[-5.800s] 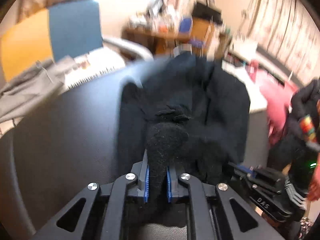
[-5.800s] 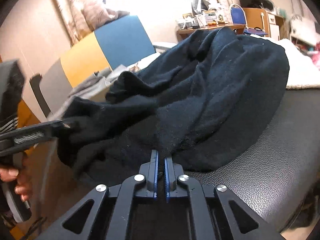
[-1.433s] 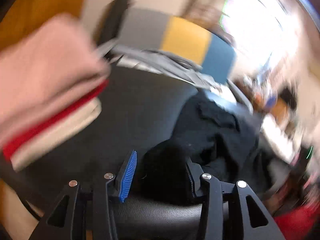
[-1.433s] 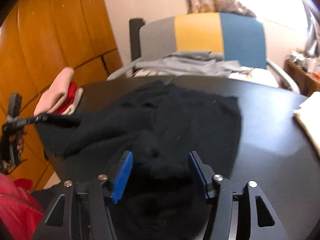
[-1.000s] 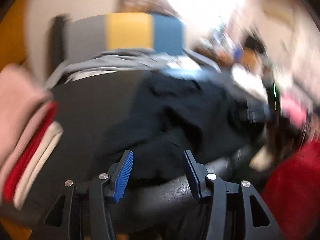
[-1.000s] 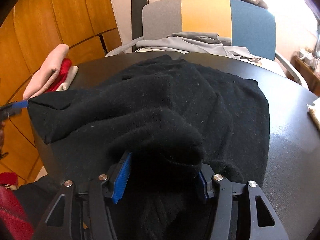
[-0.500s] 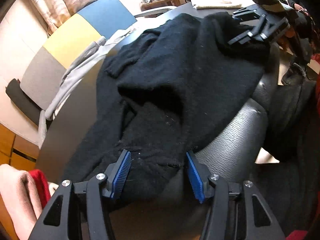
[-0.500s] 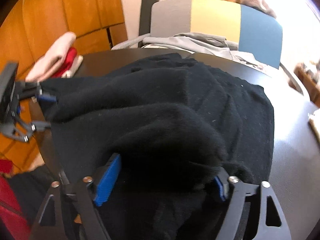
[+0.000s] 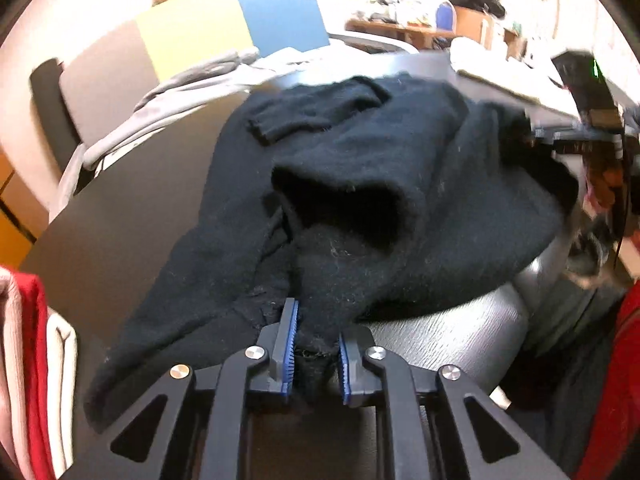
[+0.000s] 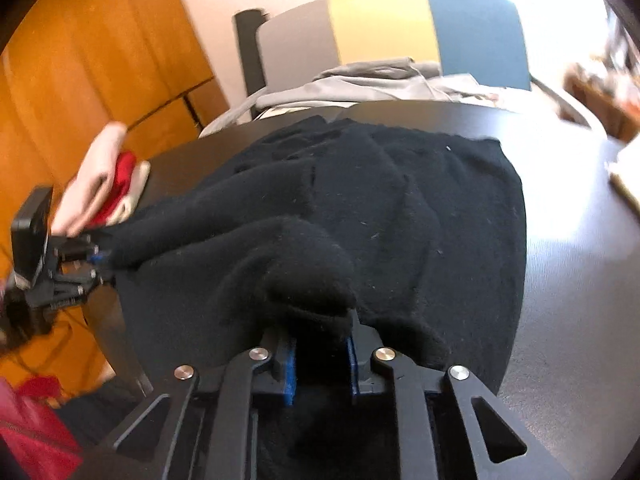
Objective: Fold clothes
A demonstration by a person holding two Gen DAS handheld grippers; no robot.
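While the black table is carrying everything, I am using it as my landmark. On the middle of the table the black sweater is lying in a loose heap, and its near edge is hanging over the table's near side, toward me. Behind the table a chair with grey, yellow and blue panels is standing, with grey clothes on its seat. At the left edge of the table a folded pile of pink, red and white cloth is resting, probably things that are finished already.

I am holding the sweater with both tools, I think to lift and spread it for the next fold. My left gripper has just been closing and now its blue pads are pinching a bunch of the knit at the near edge. My right gripper has just been closing too, and its jaws are narrow on a thick roll of the fabric near the same edge.

The sweater is looking soft and fuzzy, with light lint on it. It is wrinkled, not flat, and one ribbed cuff is lying on top at the far side.
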